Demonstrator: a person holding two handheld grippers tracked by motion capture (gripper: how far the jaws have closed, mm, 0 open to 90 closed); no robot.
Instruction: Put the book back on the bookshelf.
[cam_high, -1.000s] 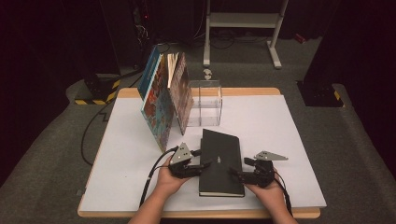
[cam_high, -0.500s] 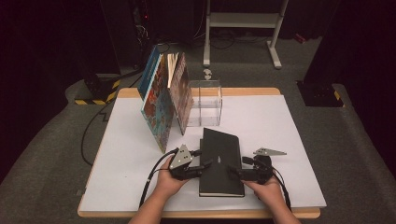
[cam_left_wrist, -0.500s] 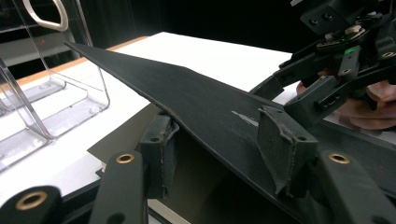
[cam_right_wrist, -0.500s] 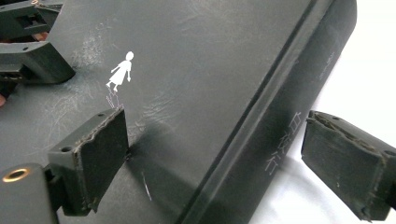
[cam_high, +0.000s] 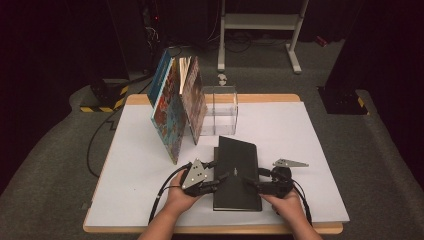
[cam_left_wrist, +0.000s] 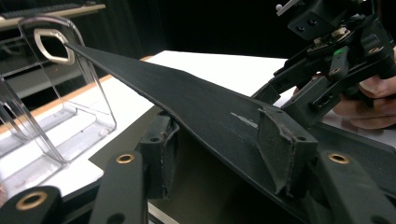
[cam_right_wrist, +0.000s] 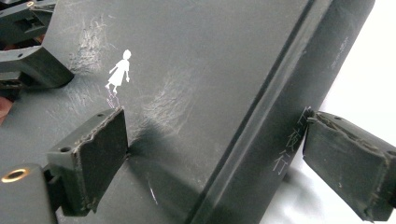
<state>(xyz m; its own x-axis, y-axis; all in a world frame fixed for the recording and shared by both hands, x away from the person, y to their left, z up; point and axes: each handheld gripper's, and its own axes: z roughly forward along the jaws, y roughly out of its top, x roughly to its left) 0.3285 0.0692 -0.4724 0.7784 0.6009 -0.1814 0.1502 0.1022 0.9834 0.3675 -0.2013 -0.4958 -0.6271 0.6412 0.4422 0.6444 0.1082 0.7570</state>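
Book (cam_high: 236, 170), black and closed-looking from above, is seen lying flat on the white worktop (cam_high: 310, 130), near its front edge and about midway across. Its long axis runs from 12 o'clock to 6 o'clock. The spine (cam_right_wrist: 280, 116), printed with small pale characters, is turned to 3 o'clock, so the opening edge faces 9 o'clock.

The left claw (cam_high: 220, 181) is placed at the book's near-left edge, at about 8 o'clock on it, and the book lies at 3 o'clock from it. In the left gripper view the front cover (cam_left_wrist: 187, 98) is shown raised on a slant and passing between the half-spread jaws, one pad (cam_left_wrist: 159, 149) under it and the other above. A firm pinch is not apparent.

The right claw (cam_high: 250, 182) is placed at the near-right edge, at about 4 o'clock on the book, which lies at 9 o'clock from it. Its jaws have just been opening and are spread wide, with the spine edge between them and nothing clamped.

Both hands are judged equally near, so the coming move is taken to turn on the cover hinging about the 3 o'clock spine.

A clear stand (cam_high: 220, 110) is set at 12 o'clock from the book, with leaning picture books (cam_high: 175, 110) at 11 o'clock.
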